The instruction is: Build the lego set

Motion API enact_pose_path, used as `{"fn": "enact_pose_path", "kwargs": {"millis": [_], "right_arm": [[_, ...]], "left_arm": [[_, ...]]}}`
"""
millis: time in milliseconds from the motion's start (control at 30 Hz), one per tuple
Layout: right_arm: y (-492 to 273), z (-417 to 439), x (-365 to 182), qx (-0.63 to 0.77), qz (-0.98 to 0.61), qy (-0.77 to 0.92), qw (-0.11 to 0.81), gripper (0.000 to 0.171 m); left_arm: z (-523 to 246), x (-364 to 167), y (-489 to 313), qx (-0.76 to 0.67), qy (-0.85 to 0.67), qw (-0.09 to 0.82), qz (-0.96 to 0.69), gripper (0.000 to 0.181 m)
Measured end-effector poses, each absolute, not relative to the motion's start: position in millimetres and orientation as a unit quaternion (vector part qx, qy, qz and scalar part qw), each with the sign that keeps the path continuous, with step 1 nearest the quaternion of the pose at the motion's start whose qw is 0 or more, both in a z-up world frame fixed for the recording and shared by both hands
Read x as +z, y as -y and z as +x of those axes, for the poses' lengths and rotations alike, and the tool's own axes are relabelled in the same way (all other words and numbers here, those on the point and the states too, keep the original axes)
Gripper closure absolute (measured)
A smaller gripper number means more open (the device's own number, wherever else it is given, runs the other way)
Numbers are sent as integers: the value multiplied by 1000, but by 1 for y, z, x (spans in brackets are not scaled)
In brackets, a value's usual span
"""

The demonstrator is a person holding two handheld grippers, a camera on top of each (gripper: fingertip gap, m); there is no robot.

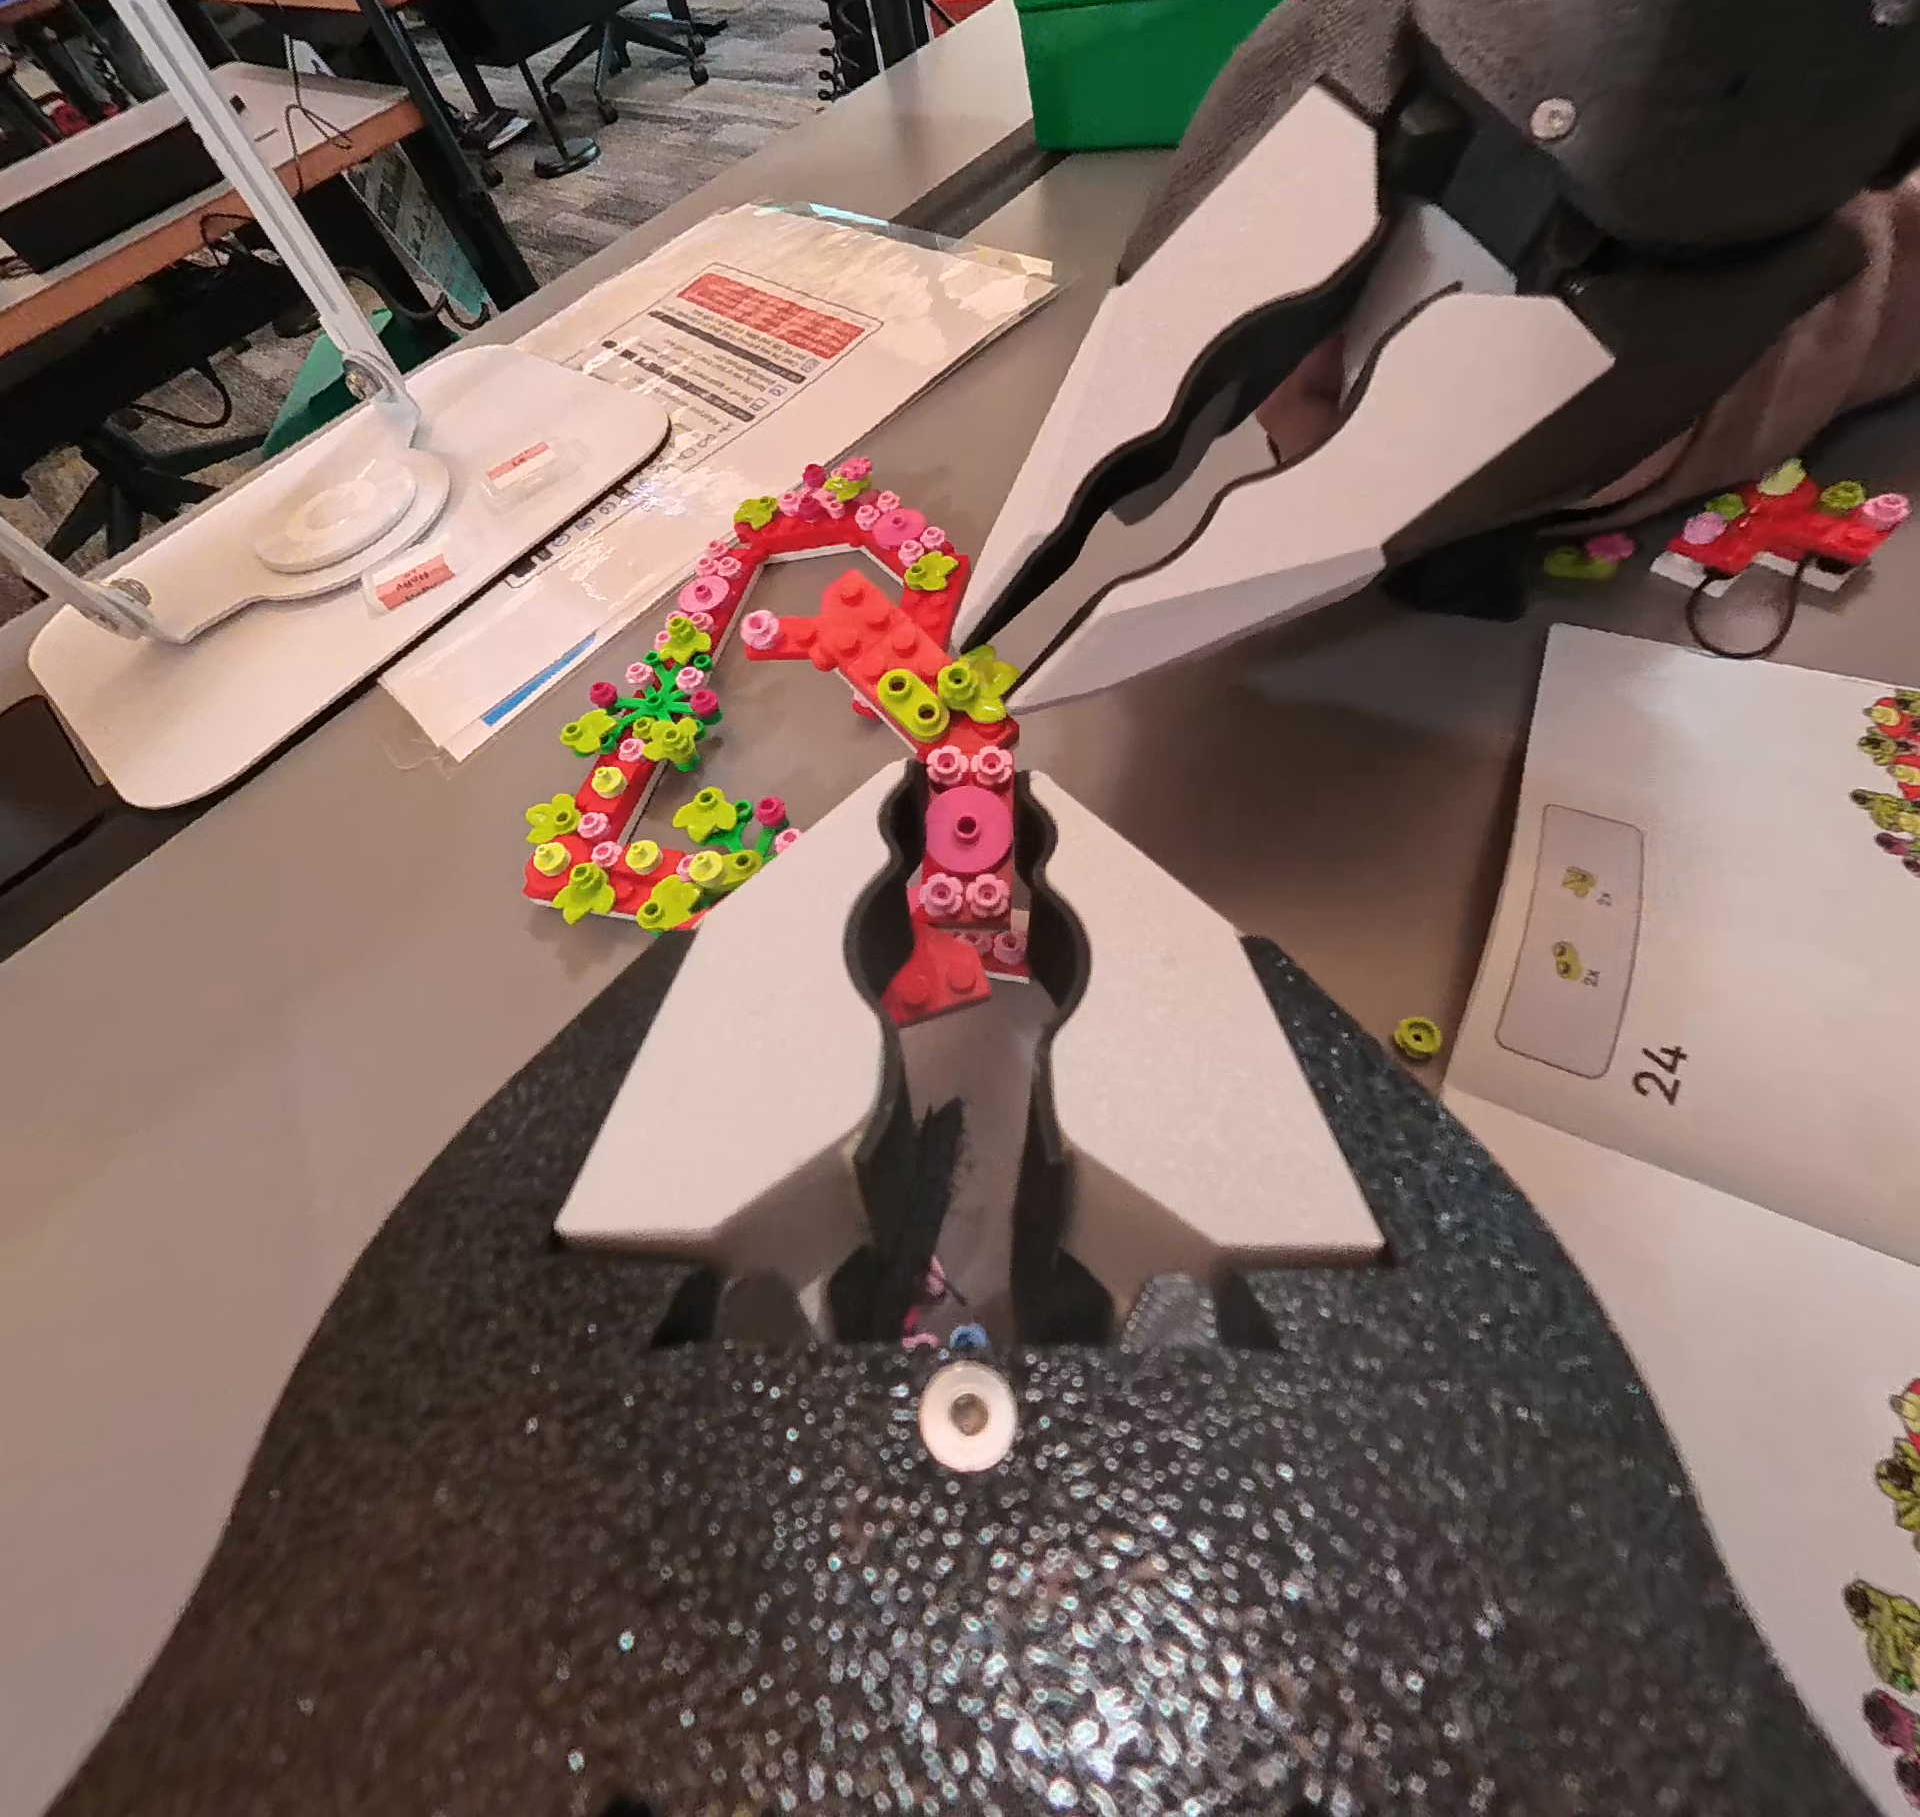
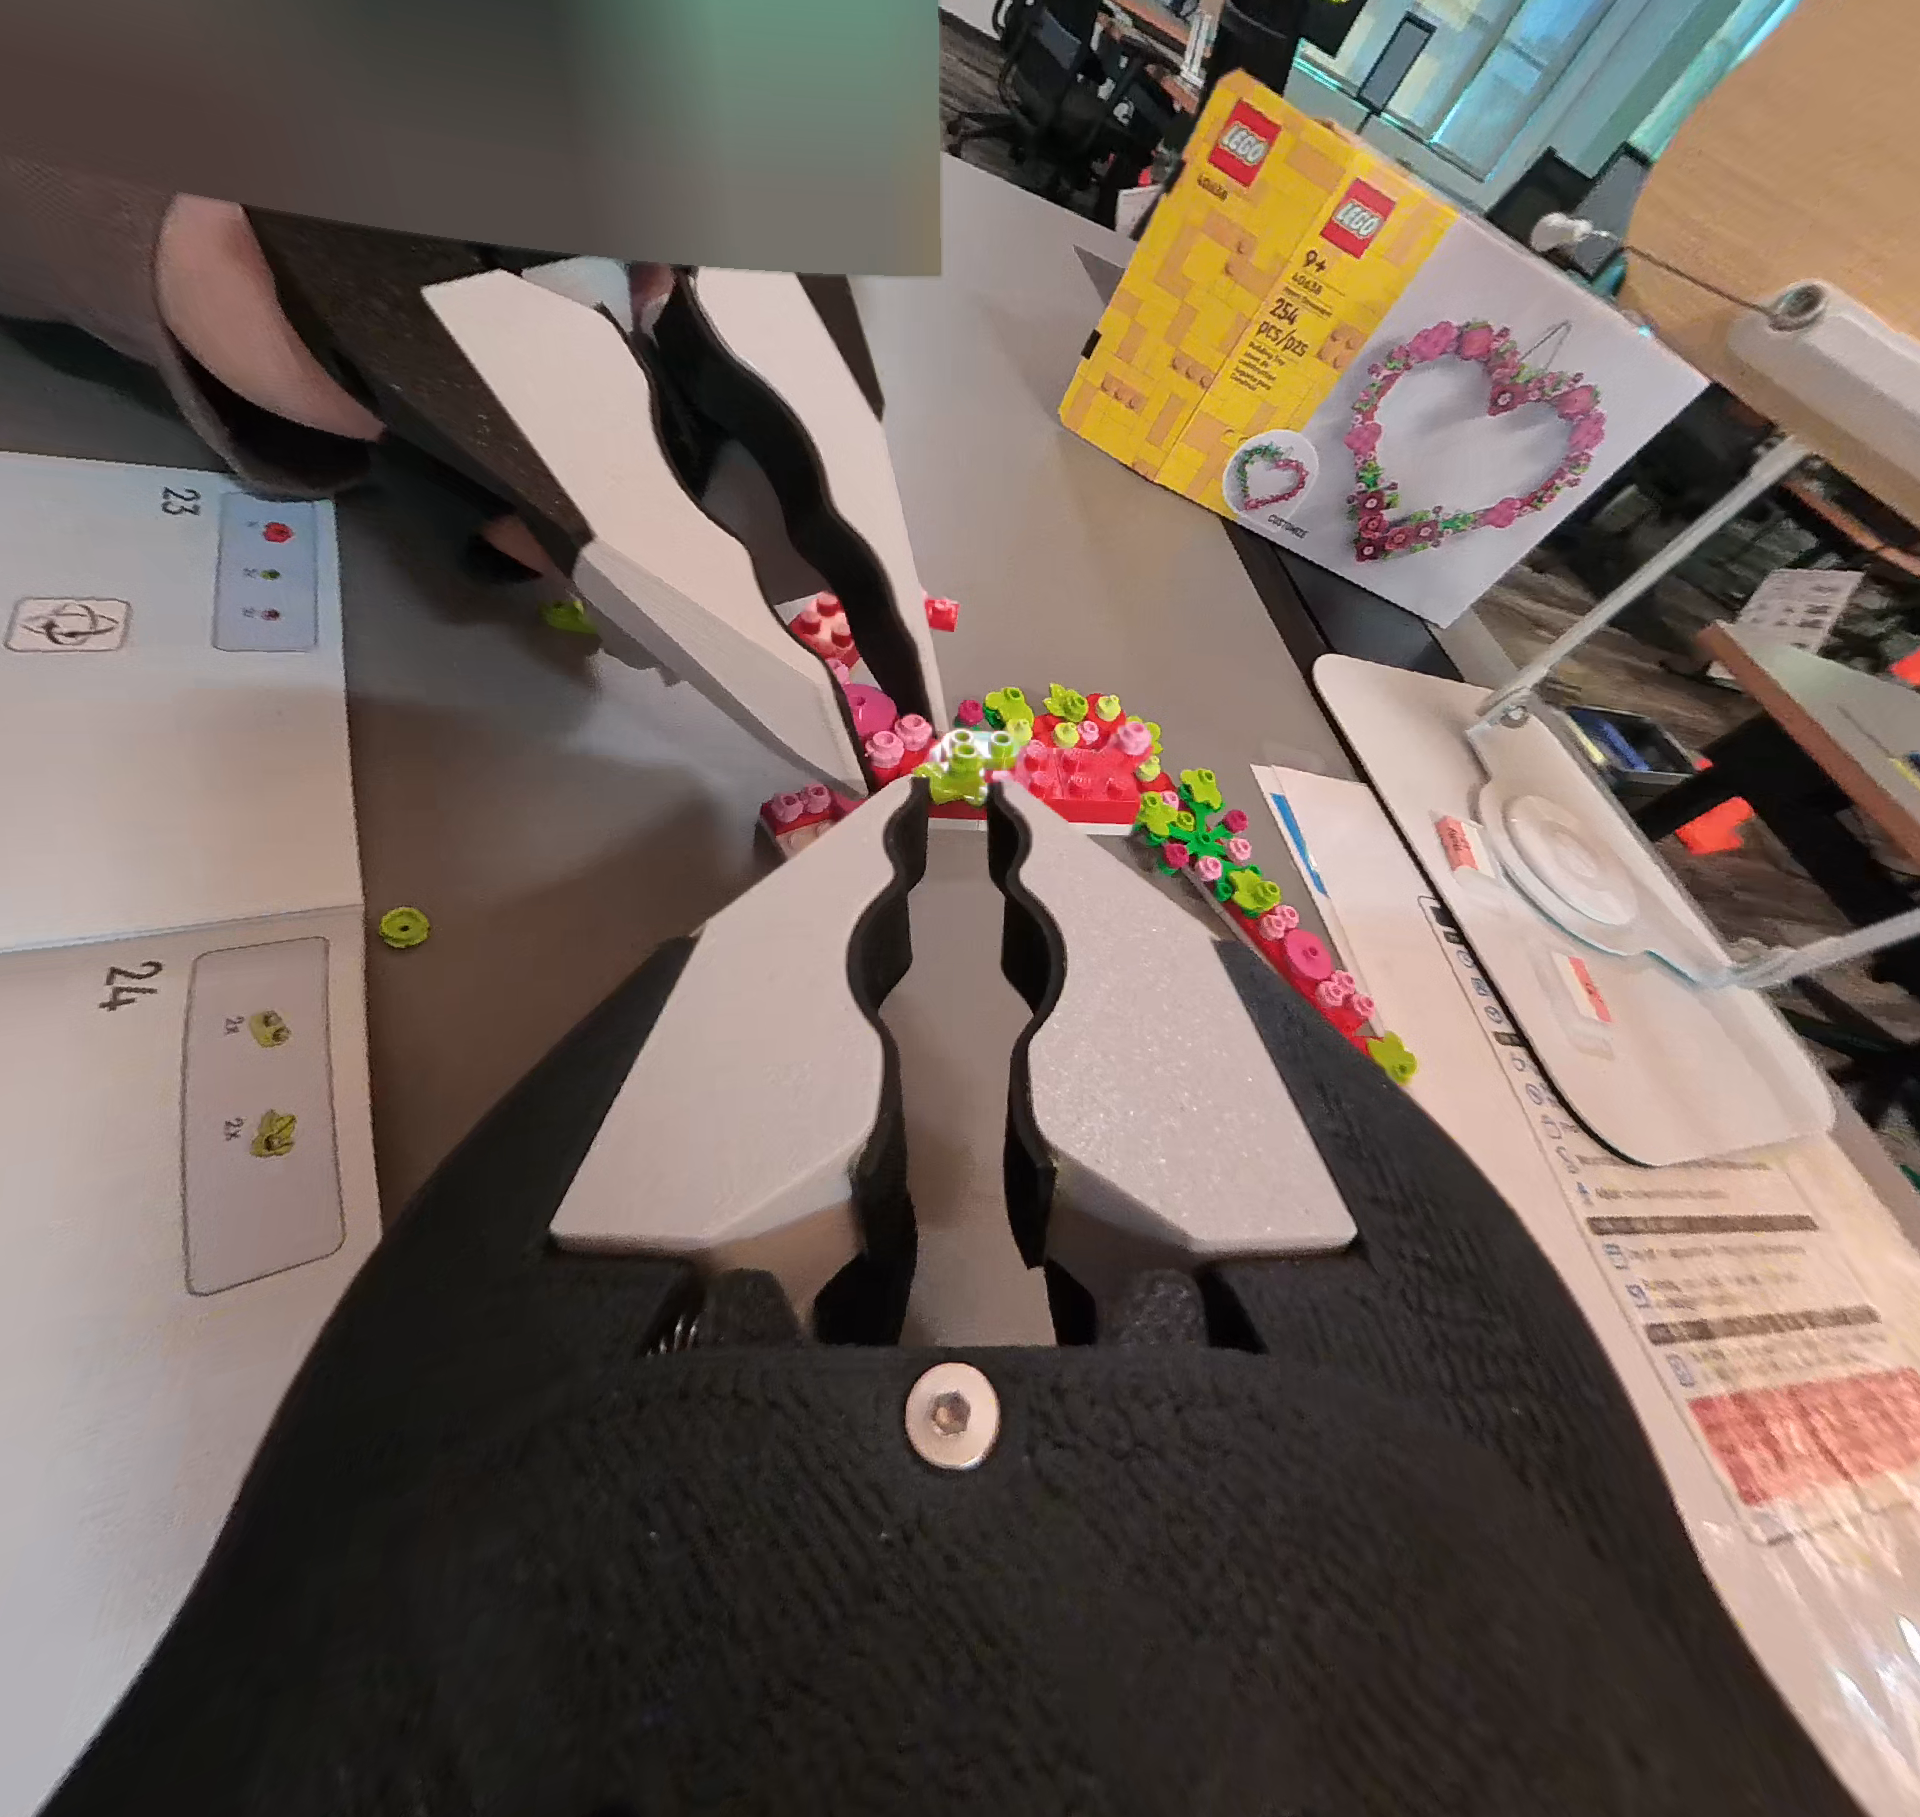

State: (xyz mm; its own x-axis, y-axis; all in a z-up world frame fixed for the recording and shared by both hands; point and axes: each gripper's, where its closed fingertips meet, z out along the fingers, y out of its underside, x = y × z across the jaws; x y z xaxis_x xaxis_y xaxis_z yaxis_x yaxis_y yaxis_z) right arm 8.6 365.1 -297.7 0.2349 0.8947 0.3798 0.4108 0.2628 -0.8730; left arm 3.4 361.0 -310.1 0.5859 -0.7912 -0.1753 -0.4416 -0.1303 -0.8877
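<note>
A partly built red heart frame [image 1: 623, 780] with pink flowers and lime leaves lies on the grey table. My left gripper [image 1: 966, 780] is shut on the heart's near red strip with pink flowers [image 1: 966, 827]. My right gripper [image 1: 992, 671] reaches in from the upper right, and its tips are closed on a lime leaf piece [image 1: 977, 681] at the top of that strip. In the right wrist view the right gripper [image 2: 956, 785] pinches the lime leaf [image 2: 961, 775] against the heart [image 2: 1081, 770]. The left gripper [image 2: 883, 759] comes in from the upper left.
An open instruction booklet [image 1: 1714, 884] lies at the right, with a loose lime round stud [image 1: 1416, 1037] beside it. A small red sub-assembly [image 1: 1787, 531] sits farther right. A white lamp base [image 1: 312, 572], sleeved papers [image 1: 779, 344] and the set's box [image 2: 1299, 333] ring the work area. The tips of both grippers are at nearly the same place.
</note>
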Motion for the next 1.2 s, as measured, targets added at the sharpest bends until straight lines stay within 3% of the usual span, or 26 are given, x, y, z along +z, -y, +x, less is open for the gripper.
{"fn": "enact_pose_path", "kwargs": {"millis": [33,233,367,567,900,1067,1200], "right_arm": [[-366,8,-297,214,-564,578,550,162],[-367,6,-300,205,-562,584,549,158],[-380,23,-261,194,-517,547,629,145],[-435,71,-237,47,-452,505,734,143],[-468,95,-245,29,-497,460,735,141],[-471,120,-237,-25,-506,430,747,142],[-462,151,-230,-88,-520,406,746,144]], "left_arm": [[3,-310,-362,-172,-419,508,-733,167],[2,-314,-366,-155,-408,512,-740,166],[5,-314,-362,-132,-437,520,-722,166],[13,-308,-357,-127,-474,527,-693,166],[24,-281,-342,-13,-517,567,-641,166],[23,-272,-325,84,-536,582,-605,166],[24,-276,-312,79,-513,593,-616,166]]}}
